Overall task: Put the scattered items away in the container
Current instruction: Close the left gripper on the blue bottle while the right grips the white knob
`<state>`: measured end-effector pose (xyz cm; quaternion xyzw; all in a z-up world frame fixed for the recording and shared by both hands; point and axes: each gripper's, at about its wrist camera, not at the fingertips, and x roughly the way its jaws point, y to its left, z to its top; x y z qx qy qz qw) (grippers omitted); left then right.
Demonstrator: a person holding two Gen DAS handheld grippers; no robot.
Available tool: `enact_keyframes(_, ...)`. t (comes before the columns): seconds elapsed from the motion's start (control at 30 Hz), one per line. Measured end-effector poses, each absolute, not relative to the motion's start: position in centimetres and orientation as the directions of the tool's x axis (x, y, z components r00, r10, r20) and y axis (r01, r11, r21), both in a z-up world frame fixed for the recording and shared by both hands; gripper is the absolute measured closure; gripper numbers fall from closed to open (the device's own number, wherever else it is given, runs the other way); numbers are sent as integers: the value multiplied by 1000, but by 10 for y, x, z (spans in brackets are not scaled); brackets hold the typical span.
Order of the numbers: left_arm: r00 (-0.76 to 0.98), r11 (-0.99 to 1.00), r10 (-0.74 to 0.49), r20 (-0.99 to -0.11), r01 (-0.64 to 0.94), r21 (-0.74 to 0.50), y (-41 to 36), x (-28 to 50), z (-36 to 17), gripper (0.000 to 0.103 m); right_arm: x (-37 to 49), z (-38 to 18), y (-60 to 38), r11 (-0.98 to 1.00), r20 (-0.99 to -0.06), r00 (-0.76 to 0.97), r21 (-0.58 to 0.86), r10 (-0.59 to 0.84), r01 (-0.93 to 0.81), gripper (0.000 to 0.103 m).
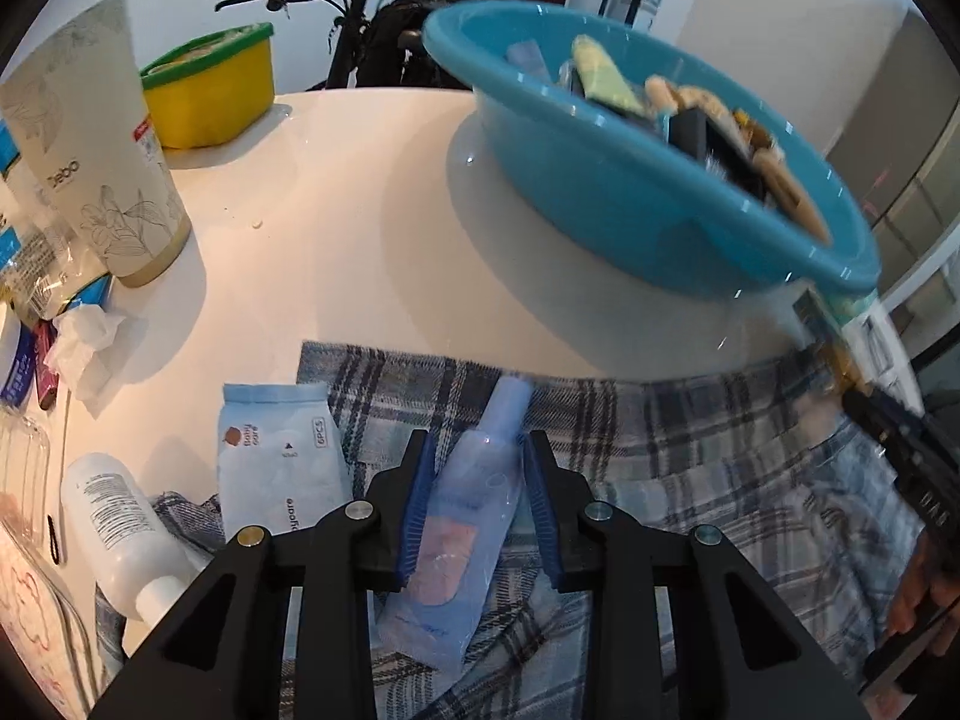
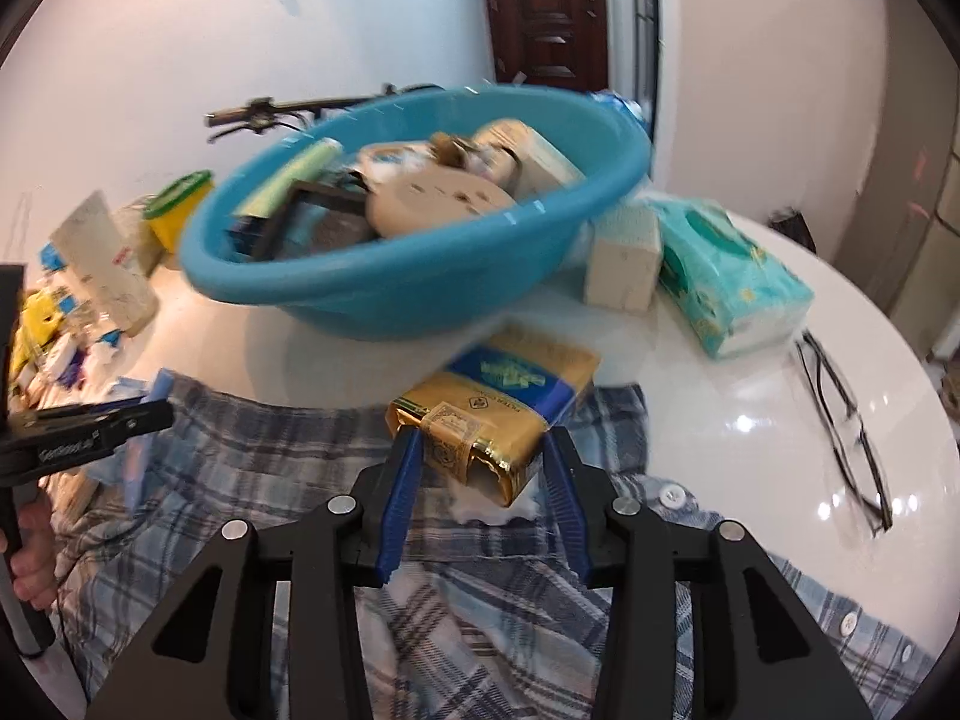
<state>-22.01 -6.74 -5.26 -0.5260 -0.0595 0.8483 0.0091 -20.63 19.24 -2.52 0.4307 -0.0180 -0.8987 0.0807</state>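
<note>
A blue plastic basin (image 1: 630, 192) (image 2: 384, 276) holding several items stands on the white round table. My left gripper (image 1: 477, 450) is shut on a pale blue translucent bottle (image 1: 462, 528), held over a plaid shirt (image 1: 690, 450). My right gripper (image 2: 480, 438) is shut on a gold and blue foil packet (image 2: 498, 414), held just above the plaid shirt (image 2: 270, 468) in front of the basin. The left gripper with its bottle also shows in the right wrist view (image 2: 144, 414) at the left edge.
A yellow tub with green lid (image 1: 210, 90), a floral paper cup (image 1: 102, 156), a white bottle (image 1: 120, 528), a blue pouch (image 1: 276, 450) and small clutter sit left. A tissue pack (image 2: 732, 282), beige block (image 2: 624, 258) and glasses (image 2: 846, 426) lie right.
</note>
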Motion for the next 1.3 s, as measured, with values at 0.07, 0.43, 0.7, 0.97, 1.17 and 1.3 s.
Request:
enact_keyframes(0.07, -441, -995, 59, -896, 42, -86, -64, -221, -55, 70, -208, -28, 194, -985, -778, -605, 113, -170, 131, 61)
enact_keyframes(0.43, -446, -1000, 10, -895, 11, -16, -54, -217, -57, 68, -212, -41, 170, -993, -755, -650, 5, -83, 121, 22)
enact_keyframes(0.7, -500, -994, 75, -863, 27, -103, -65, -209, -36, 71, -217, -54, 169, -990, -814, -577, -19, -66, 140, 56)
enact_keyframes(0.97, -526, -974, 175, -833, 30, -224, -78, -210, -22, 71, -216, -42, 192, -996, -793, -603, 45, -86, 83, 67)
enact_keyframes(1.17, -542, -955, 246, -803, 7, -297, -76, -209, -22, 71, -206, -23, 195, -988, -740, -655, 122, -156, 98, 67)
enact_keyframes(1.3, -569, -959, 239, -787, -13, -282, -69, -204, -16, 71, -197, -12, 181, -982, -720, -669, 110, -184, 151, 67)
